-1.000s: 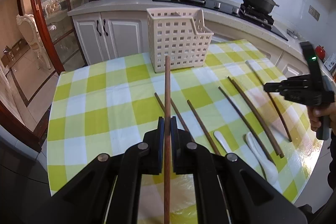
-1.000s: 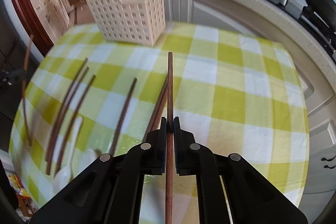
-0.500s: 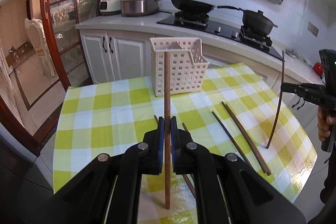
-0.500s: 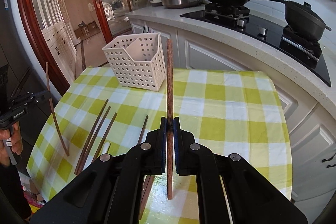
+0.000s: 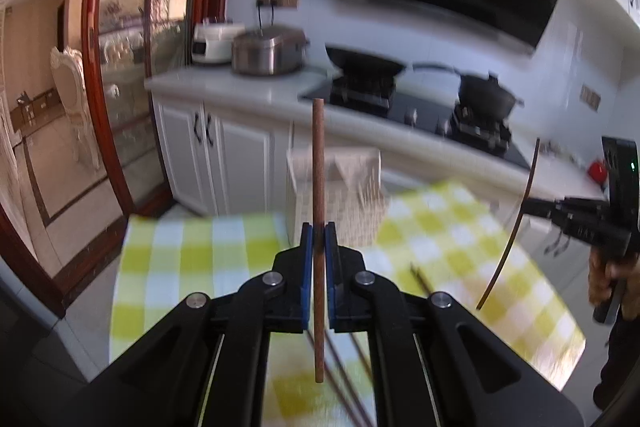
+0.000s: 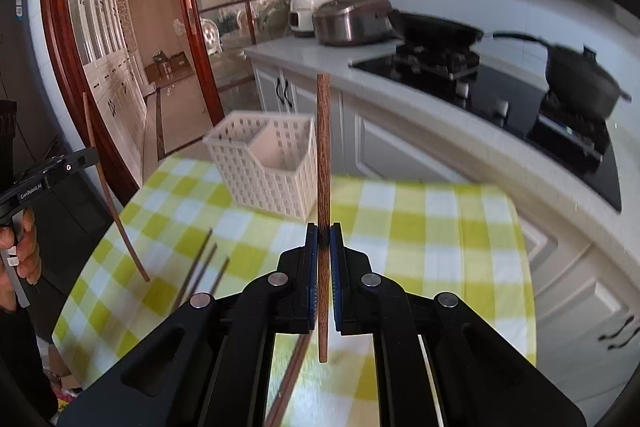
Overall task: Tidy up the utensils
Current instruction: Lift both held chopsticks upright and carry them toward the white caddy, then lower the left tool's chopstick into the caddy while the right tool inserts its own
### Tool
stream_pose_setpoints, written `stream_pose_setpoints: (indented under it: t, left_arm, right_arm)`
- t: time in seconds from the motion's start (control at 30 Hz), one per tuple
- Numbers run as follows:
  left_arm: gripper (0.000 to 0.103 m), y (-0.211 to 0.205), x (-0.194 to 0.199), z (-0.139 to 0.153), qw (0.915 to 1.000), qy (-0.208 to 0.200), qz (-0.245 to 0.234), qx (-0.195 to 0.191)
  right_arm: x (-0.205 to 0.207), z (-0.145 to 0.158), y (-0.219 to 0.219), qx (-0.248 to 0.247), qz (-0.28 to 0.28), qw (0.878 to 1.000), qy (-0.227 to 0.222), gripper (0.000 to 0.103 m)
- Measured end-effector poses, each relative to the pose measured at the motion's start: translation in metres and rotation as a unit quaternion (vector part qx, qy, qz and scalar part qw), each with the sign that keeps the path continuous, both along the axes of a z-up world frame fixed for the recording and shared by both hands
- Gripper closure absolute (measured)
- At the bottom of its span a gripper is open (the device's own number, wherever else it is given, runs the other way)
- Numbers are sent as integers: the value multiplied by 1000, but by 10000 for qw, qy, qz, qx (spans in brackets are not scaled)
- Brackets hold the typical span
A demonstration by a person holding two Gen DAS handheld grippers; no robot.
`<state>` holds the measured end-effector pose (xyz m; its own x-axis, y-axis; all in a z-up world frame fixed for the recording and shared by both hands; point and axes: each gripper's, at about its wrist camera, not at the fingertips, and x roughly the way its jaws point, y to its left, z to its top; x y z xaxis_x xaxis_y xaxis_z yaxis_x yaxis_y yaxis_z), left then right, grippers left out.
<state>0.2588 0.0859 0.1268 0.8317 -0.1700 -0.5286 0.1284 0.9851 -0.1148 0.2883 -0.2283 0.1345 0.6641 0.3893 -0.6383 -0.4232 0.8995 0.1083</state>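
Right wrist view shows your right gripper (image 6: 324, 227) clamped on an upright chopstick (image 6: 323, 147) above the table; your left gripper (image 5: 319, 227) grips another. The basket (image 6: 268, 163) looks empty, and several chopsticks (image 6: 200, 267) lie on the cloth.

On the table (image 6: 440, 227) before us, the basket (image 6: 272, 167) sits at eleven o'clock, loose chopsticks (image 6: 200, 267) at nine; behind it, the counter (image 6: 288, 51) carries a cooker (image 6: 352, 21) at twelve, pans (image 6: 440, 29) at one.

2 rice cookers (image 6: 352, 19) beside stove (image 6: 480, 75) with 2 pans (image 6: 580, 87)
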Motion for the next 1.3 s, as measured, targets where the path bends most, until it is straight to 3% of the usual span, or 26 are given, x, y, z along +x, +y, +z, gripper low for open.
stream_pose_setpoints:
  t: [0.27, 0.5, 0.63, 0.8, 1.03, 1.3]
  left_arm:
    - [97, -15, 70, 74, 9975, -686, 117, -90]
    - [97, -23, 129, 95, 9947, -969, 320, -132]
    - [97, -26, 161, 85, 9941, -978, 434, -163]
    - [97, -29, 186, 50, 9960, -761, 397, -235]
    - [97, -29, 203, -8, 9981, -279, 353, -410]
    - [97, -25, 212, -47, 9979, 239, 326, -499]
  right_arm:
    - [63, 66, 46, 293, -43, 9982, -531, 96]
    - [115, 82, 79, 547, -73, 9963, -665, 96]
    - [141, 77, 94, 679, -120, 9956, -639, 96]
    - [163, 54, 110, 579, -115, 9971, -482, 96]
    - [173, 12, 116, 383, -109, 9992, -80, 96]
    - [180, -22, 116, 318, -105, 9987, 384, 96]
